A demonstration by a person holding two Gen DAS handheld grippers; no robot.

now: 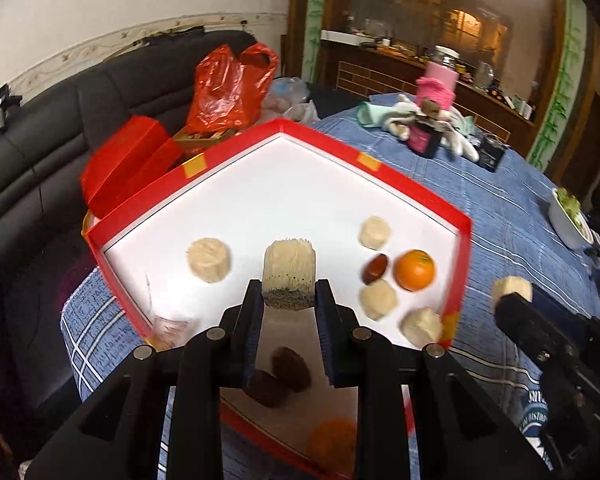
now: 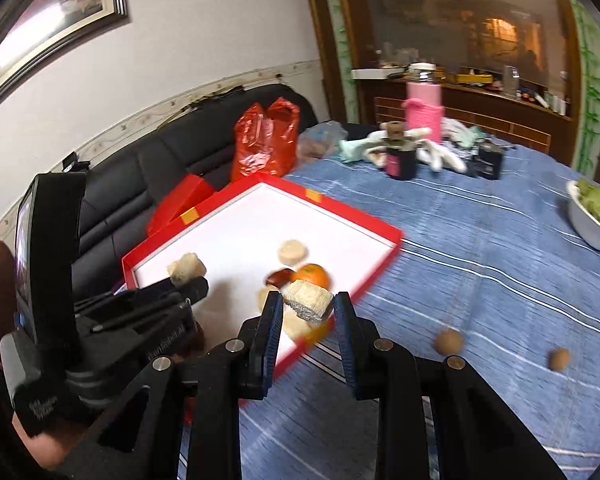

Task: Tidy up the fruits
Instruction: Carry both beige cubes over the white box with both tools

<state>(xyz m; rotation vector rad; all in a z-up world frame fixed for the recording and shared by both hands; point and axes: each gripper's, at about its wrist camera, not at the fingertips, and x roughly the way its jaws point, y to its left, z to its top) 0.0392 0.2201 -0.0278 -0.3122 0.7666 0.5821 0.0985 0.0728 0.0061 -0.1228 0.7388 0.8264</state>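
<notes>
Over the red-rimmed cardboard tray with the white floor (image 1: 400, 176), my left hand-held gripper (image 1: 289, 292) is clamped on a short pale fibrous chunk of cut cane with a dark speckled end (image 1: 289, 276); its two black fingers press on the chunk's sides, and the chunk hangs above the tray floor. My right hand-held gripper (image 2: 306, 304) grips a second pale fibrous chunk (image 2: 309, 301) in the same way, at the tray's near right edge. In the left wrist view that second gripper shows at the right, outside the tray rim, above the blue cloth with white stripes (image 1: 512, 216) that covers the desk.

On the tray floor lie several pale peeled rounds (image 1: 209, 259), a bright orange citrus fruit (image 1: 415, 270) with a dark red oval date (image 1: 374, 269) just beside it, and two dark brown lumps (image 1: 291, 368) under my left fingers. A blurred orange shape sits at the tray's near edge.

Two small brown round fruits (image 2: 449, 341) rest on the cloth, well apart from the tray. A white bowl of green pieces (image 2: 594, 216) stands at the far right. Behind the tray a red plastic bag (image 1: 230, 88) sits on a black sofa (image 1: 52, 128).
</notes>
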